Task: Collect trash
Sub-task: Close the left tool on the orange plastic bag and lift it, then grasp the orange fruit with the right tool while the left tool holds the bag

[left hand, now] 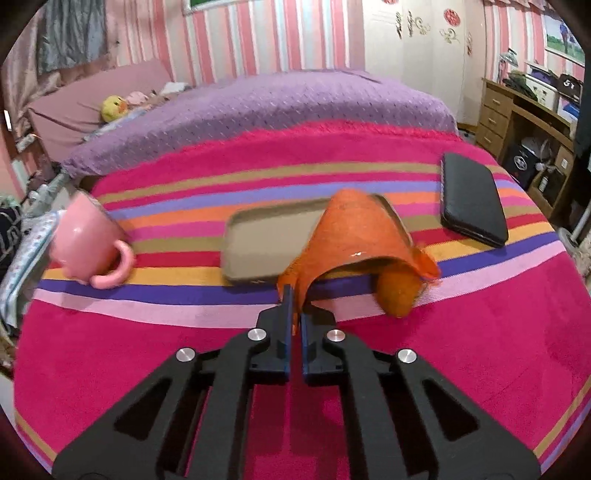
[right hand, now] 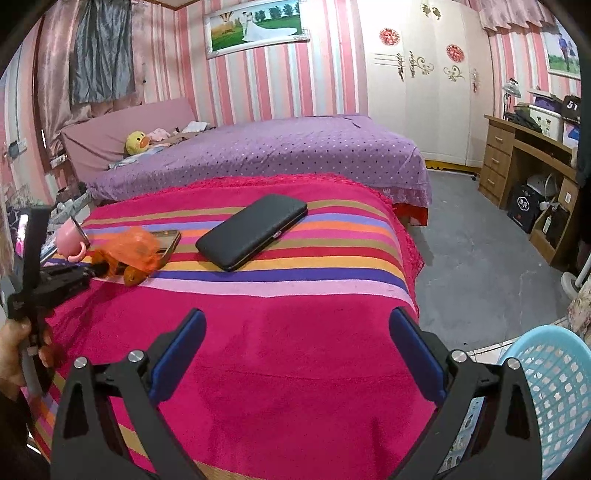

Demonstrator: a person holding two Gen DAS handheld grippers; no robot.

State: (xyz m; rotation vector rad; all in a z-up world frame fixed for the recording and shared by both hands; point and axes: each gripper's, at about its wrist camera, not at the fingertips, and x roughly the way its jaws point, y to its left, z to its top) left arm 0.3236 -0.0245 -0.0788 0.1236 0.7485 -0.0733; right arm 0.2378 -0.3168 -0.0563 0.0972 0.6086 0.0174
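Around me are pink-striped walls (right hand: 266, 85) with a framed wedding photo (right hand: 255, 26) at upper centre. A purple bed (right hand: 295, 155) fills mid-frame; white wardrobe (right hand: 417, 103), wooden desk (right hand: 517, 162) and grey floor (right hand: 476, 251) at right.

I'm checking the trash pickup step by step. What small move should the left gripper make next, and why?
Probably lift a little: the left gripper is shut on the orange plastic bag, which still drapes over the tray on the striped blanket. The blue basket waits at right.
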